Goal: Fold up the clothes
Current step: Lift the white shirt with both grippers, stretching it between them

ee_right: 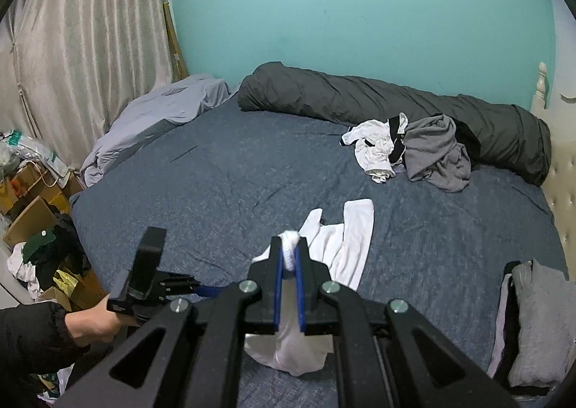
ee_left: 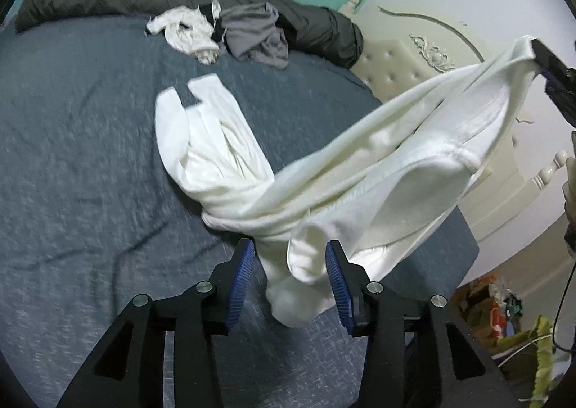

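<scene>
White trousers (ee_left: pixel 324 170) stretch across the near right part of the bed (ee_left: pixel 90 156), legs lying flat on the blue cover toward the middle, waist end lifted off it. Left gripper (ee_left: pixel 289 260) has its fingers (ee_left: pixel 241 278) standing partly apart; a bunched fold of the trousers hangs between the blue pads, and the pads do not press on it. Right gripper (ee_right: pixel 288 257) has its fingers (ee_right: pixel 277 285) closed tight on the waist edge, a white wad poking out at the tips and cloth hanging below. In the right wrist view a hand (ee_right: pixel 93 321) in a dark sleeve grips the left tool at the near left. Far on the bed lie a crumpled white garment (ee_right: pixel 370 147) and a grey garment (ee_right: pixel 435 152) touching each other, just in front of a rolled dark duvet (ee_right: pixel 360 98) along the teal wall. Folded grey clothes (ee_right: pixel 540 321) sit at the near right edge.
</scene>
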The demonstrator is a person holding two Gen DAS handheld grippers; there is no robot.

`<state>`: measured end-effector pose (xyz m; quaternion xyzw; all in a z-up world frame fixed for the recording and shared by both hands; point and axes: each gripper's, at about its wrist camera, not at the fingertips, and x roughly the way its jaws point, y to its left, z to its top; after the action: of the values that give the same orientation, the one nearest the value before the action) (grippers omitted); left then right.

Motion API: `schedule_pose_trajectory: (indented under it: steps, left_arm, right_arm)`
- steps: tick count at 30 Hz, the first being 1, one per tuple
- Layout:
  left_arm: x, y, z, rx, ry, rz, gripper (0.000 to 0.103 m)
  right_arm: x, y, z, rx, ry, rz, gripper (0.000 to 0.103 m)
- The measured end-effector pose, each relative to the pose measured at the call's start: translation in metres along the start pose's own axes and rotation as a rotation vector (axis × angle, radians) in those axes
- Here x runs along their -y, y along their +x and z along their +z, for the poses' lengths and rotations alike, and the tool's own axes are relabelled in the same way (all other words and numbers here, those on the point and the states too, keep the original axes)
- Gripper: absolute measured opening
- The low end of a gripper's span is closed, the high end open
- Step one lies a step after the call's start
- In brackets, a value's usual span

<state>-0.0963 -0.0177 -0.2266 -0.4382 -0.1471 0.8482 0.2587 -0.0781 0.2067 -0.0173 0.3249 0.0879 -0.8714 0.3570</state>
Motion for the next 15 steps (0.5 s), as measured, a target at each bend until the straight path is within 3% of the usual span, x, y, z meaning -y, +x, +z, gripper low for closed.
schedule_pose_trajectory:
  steps: [5,7,15]
  left_arm:
    - [0.000,0.017,-0.003,-0.014,-0.032,-0.049,0.053]
    - [-0.001,0.025,-0.001,-0.025,-0.048,-0.069,0.063]
    - [0.001,0.042,-0.009,-0.063,-0.074,-0.194,0.066]
  right_arm:
    - [-0.001,-0.001,-0.006,-0.005,-0.025,0.014,0.006]
    - [-0.001,-0.002,-0.008,-0.005,-0.034,0.018,0.006]
    - [0.008,-0.005,-0.016,-0.009,-0.035,0.021,0.006]
